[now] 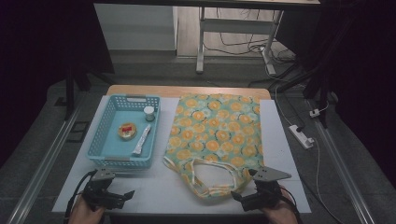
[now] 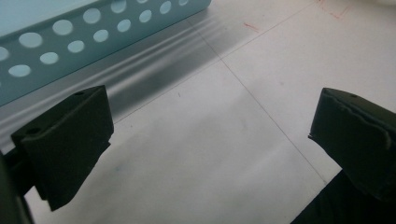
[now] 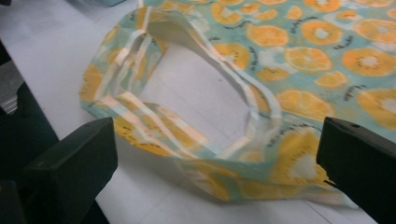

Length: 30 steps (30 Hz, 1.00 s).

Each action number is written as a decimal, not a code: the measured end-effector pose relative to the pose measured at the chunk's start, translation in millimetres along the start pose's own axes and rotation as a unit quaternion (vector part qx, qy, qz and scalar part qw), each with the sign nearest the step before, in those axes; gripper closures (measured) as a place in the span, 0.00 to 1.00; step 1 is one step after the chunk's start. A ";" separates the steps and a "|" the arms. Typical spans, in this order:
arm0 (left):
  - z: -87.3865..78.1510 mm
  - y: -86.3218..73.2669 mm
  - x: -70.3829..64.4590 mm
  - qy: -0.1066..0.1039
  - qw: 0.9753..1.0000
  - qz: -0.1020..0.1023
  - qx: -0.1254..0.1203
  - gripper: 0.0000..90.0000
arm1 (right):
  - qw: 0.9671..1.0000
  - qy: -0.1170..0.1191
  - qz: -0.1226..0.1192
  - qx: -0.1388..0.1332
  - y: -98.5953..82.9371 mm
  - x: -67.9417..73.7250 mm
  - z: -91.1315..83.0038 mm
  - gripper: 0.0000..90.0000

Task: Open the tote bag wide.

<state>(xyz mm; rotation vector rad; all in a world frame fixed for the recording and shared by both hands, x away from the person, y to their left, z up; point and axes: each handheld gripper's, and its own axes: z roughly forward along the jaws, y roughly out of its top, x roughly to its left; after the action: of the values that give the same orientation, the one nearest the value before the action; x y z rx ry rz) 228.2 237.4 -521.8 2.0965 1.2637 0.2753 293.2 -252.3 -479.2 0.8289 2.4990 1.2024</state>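
The orange-print tote bag [image 3: 261, 70] lies flat on the desk [image 1: 280, 154] just ahead of the spread, empty right gripper [image 3: 219, 158]. It looks light, soft and floppy, so its looped handles [image 3: 140, 116] nearest that gripper offer the best hold. The left gripper [image 2: 210, 135] also stands spread beside the blue basket [image 2: 70, 42].

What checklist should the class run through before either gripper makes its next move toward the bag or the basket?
1. Left gripper open, holding nothing: ok.
2. Right gripper open, holding nothing: ok.
3. Tote bag lies flat, handles facing the right gripper: ok.
4. Blue basket upright beside the bag, apart from it: ok.
5. Small jar, round tin and tube all in the basket: ok.
6. Bag mouth open enough to load: cannot tell.
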 end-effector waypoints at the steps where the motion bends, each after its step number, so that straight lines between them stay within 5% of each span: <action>1: -0.1 -0.1 0.2 -0.001 1.000 0.000 0.000 0.00 | 1.000 0.000 0.000 0.000 0.0 0.0 0.0 0.00; 17: 0.4 0.1 -2.0 0.001 1.000 0.009 0.003 0.00 | 0.996 0.065 -0.036 0.039 19.1 38.1 29.5 0.00; 30: 0.5 0.0 -2.5 0.003 1.000 0.011 0.003 0.00 | 0.987 0.134 -0.070 0.058 30.0 70.9 54.3 0.03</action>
<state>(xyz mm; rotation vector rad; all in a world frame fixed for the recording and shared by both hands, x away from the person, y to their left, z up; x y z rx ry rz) 227.2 235.1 -521.7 2.1172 1.2470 0.2875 271.6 -161.0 -488.5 0.5347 2.8114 1.2008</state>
